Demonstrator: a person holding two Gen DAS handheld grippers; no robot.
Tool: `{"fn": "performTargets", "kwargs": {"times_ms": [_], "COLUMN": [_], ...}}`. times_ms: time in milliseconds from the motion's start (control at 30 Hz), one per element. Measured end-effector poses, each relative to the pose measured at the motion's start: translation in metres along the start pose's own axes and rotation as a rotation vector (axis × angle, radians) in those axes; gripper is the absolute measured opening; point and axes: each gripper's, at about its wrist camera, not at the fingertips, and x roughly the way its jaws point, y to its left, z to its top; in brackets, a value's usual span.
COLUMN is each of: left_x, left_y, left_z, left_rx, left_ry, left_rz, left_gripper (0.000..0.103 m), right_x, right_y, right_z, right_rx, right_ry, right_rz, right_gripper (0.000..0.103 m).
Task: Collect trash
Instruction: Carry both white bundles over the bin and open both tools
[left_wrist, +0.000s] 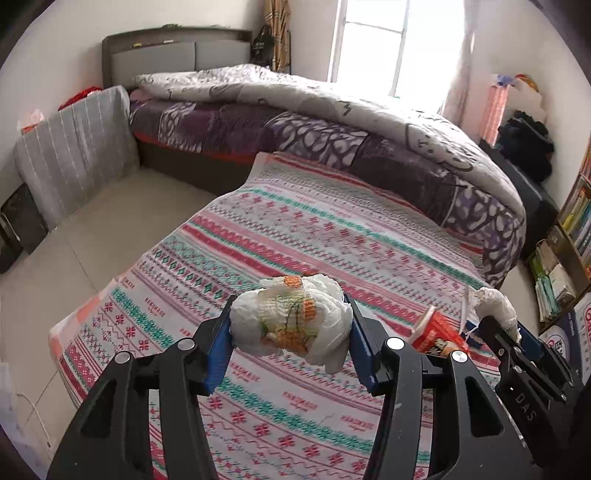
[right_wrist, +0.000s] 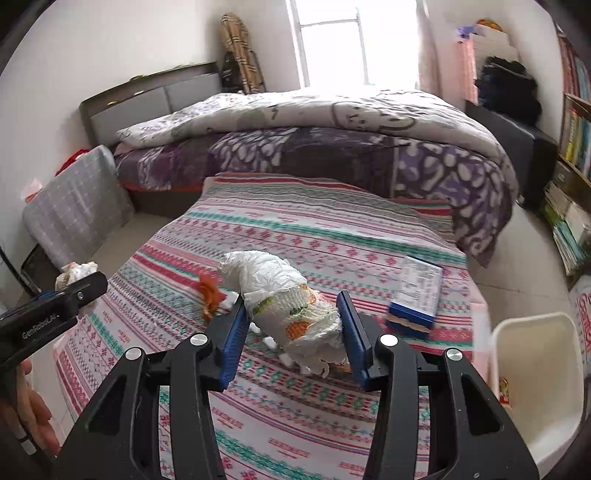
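My left gripper (left_wrist: 290, 328) is shut on a rolled-up white diaper with orange and green print (left_wrist: 291, 319), held above the striped mattress (left_wrist: 314, 236). My right gripper (right_wrist: 293, 325) is shut on a second rolled white diaper (right_wrist: 291, 306), also above the mattress. In the left wrist view the right gripper (left_wrist: 517, 332) shows at the right with its diaper (left_wrist: 495, 302), and a red cup-noodle container (left_wrist: 437, 332) lies on the mattress behind my fingers. In the right wrist view the left gripper (right_wrist: 51, 310) shows at the left with its diaper (right_wrist: 75, 273).
A cream trash bin (right_wrist: 532, 369) stands at the right beside the mattress, with something inside. A blue and white box (right_wrist: 417, 291) lies on the mattress. A bed with a rumpled quilt (left_wrist: 332, 122) is behind. Bookshelves (right_wrist: 572, 166) line the right wall. A folded grey mattress (left_wrist: 74, 147) leans left.
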Motion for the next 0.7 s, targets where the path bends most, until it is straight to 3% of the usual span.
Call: {"fn": "performTargets", "kwargs": {"times_ms": [700], "left_x": [-0.015], "left_y": [-0.120], "left_z": [-0.020], "left_rx": [0.165], "left_ry": [-0.034], "left_rz": [-0.126], "left_gripper": [0.054], "right_x": [-0.051], "right_y": [-0.105], "right_z": [-0.003], "right_rx": [0.097], "right_ry": [-0.029], "right_rz": [-0.151], "right_gripper": [0.045]}}
